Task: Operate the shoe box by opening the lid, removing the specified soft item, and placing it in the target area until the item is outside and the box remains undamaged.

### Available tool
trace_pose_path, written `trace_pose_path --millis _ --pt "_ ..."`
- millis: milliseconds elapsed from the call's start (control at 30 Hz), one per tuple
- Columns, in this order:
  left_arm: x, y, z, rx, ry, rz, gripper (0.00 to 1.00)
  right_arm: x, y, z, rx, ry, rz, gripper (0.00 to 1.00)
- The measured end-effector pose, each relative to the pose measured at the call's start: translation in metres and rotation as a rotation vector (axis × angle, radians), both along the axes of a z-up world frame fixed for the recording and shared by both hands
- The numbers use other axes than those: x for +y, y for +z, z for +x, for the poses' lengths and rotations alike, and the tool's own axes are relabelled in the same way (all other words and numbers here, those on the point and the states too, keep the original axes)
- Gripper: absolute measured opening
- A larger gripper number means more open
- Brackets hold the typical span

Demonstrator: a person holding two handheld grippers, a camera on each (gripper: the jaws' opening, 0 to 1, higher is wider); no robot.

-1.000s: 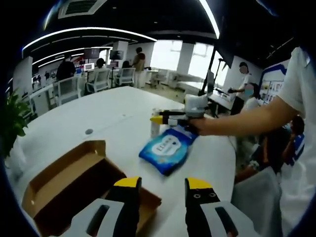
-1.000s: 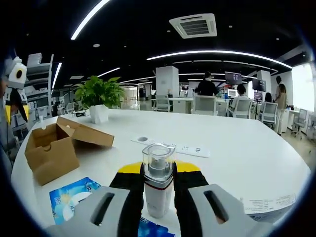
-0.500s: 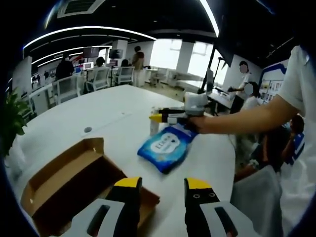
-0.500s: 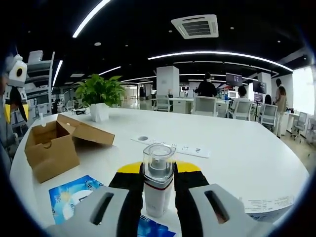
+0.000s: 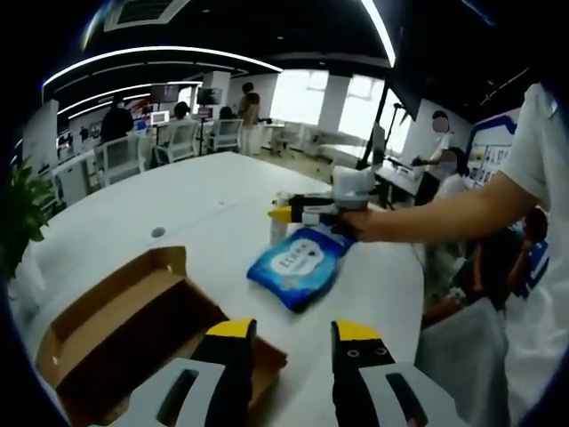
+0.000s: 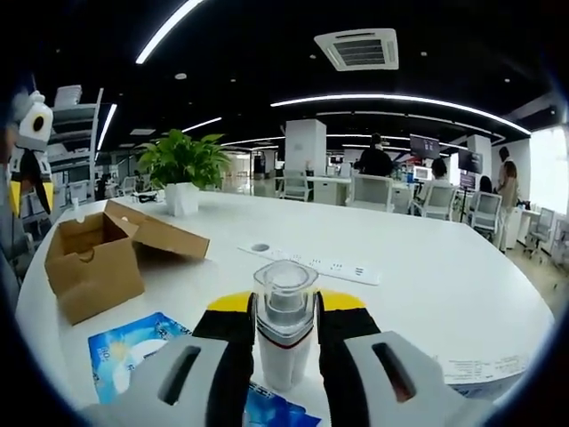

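White and round, the counter [image 5: 133,213] stands in an open office with a potted plant [image 6: 180,169] at its far left. On it the brown box [image 5: 133,325] lies with its lid open, and the blue soft pack [image 5: 298,263] rests outside just to its right. The left gripper [image 5: 286,342] hovers at the box's near end, jaws apart and empty, while the right gripper [image 6: 284,307] is clamped on a small clear-capped bottle [image 6: 284,325] beside the pack.
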State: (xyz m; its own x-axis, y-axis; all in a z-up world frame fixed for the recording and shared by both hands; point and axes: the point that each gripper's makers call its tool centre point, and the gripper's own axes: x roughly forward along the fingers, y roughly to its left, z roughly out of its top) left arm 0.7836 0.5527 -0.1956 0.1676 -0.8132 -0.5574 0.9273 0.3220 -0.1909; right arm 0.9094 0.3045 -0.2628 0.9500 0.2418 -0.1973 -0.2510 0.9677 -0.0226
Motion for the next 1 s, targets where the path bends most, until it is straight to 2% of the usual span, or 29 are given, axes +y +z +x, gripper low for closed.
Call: trace_pose_path --millis 233,500,700,833,1000 --pt "0.001 -0.001 0.000 0.001 0.001 0.000 0.34 -0.002 -0.001 0.000 0.003 -0.006 0.006 0.27" --pt "0.001 -0.001 0.000 0.000 0.001 -0.001 0.34 -0.005 0.010 -0.005 -0.010 -0.017 0.019 0.29" --pt "0.001 0.002 0.000 -0.012 0.000 -0.002 0.34 -0.006 0.011 -0.007 -0.010 -0.021 0.021 0.32" --pt "0.004 0.005 0.002 -0.020 0.006 -0.003 0.34 -0.006 0.019 -0.011 -0.015 -0.029 0.015 0.32" --pt "0.012 0.012 0.007 -0.034 0.028 -0.008 0.34 -0.011 0.041 -0.018 -0.033 -0.043 0.013 0.32"
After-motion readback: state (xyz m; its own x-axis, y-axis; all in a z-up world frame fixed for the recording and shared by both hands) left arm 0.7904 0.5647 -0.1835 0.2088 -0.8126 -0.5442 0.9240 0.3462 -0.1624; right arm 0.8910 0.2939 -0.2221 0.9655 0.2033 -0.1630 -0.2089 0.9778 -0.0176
